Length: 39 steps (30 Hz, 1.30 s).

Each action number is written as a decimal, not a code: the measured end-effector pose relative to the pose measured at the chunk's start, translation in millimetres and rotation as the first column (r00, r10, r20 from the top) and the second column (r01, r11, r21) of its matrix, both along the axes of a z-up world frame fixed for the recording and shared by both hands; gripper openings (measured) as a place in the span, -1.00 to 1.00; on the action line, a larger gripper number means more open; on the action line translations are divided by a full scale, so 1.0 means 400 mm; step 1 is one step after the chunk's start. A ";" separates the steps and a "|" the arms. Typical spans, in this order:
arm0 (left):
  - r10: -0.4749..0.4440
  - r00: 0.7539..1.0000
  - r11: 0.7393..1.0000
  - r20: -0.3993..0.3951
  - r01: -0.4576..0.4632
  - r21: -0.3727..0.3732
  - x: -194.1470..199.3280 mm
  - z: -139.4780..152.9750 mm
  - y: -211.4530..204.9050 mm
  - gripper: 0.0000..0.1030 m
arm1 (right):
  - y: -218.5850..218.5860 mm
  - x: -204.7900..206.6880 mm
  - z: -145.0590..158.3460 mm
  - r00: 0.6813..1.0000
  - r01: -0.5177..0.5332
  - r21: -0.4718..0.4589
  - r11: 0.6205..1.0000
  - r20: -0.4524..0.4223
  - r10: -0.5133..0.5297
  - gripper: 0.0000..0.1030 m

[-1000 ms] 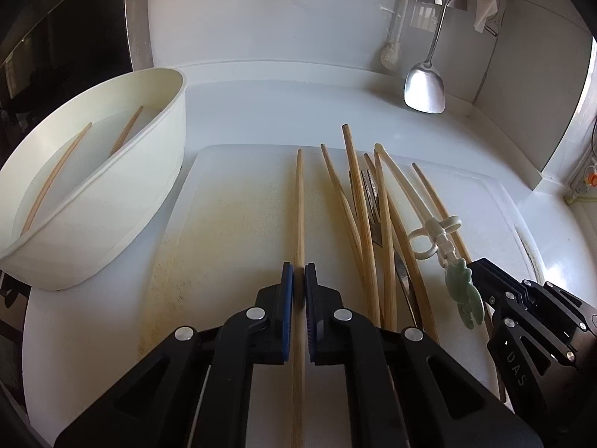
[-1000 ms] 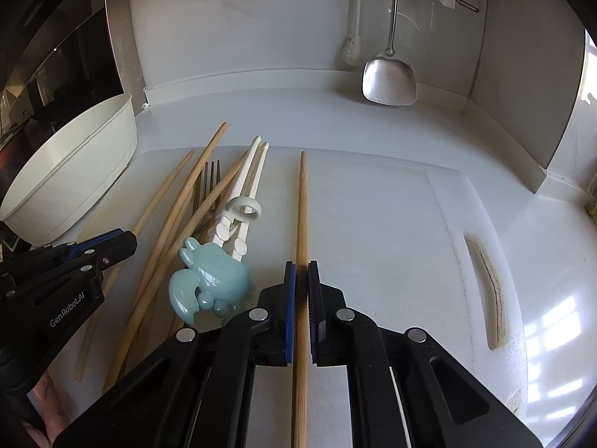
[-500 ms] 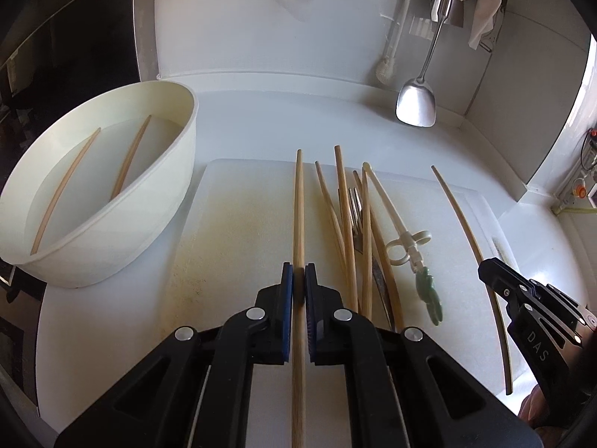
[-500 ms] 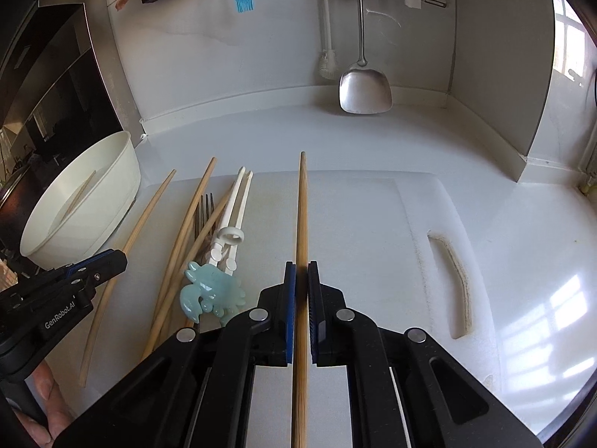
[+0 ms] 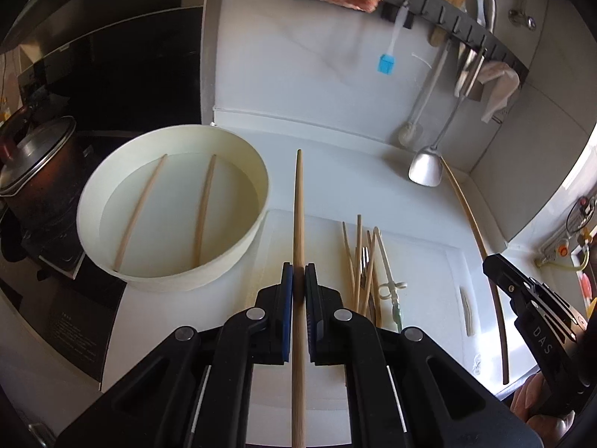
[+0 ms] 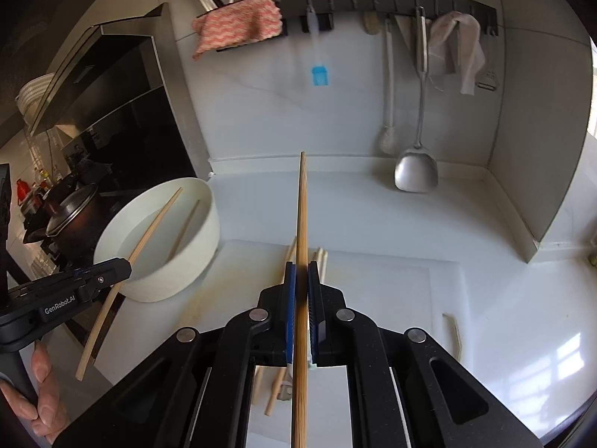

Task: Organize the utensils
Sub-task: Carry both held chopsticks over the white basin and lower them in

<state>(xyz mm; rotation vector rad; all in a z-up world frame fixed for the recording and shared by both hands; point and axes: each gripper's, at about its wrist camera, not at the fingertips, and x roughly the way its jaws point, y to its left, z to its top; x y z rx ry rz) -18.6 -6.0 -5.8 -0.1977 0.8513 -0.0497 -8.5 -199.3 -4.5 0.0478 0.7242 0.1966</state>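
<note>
My left gripper [image 5: 298, 276] is shut on a wooden chopstick [image 5: 298, 216], held high above the white cutting board [image 5: 421, 298], its tip beside the rim of the white bowl [image 5: 238, 254]. Two chopsticks [image 5: 203, 209] lie in the bowl. My right gripper [image 6: 301, 274] is shut on another wooden chopstick [image 6: 302, 205], also raised above the board [image 6: 391, 287]. Several chopsticks, a fork and green training chopsticks [image 5: 363, 265] lie in a pile on the board. The right gripper with its stick [image 5: 474, 231] shows in the left view; the left gripper [image 6: 100, 272] shows in the right view.
A dark pot with a lid [image 5: 33, 171] stands on the stove left of the bowl. A steel spatula [image 5: 425, 168], a brush and cloths hang from a wall rack [image 6: 373, 0] at the back. The bowl also shows in the right view [image 6: 179, 276].
Both grippers have risen well above the board, each carrying its chopstick. The left one has moved toward the bowl. The pile on the board has not moved.
</note>
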 end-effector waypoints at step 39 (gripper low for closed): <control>-0.034 0.988 0.999 -0.148 0.039 0.028 0.387 -0.195 0.566 -0.86 | 0.691 0.486 -0.248 0.939 -0.017 0.078 0.997 -0.342 0.043 -0.88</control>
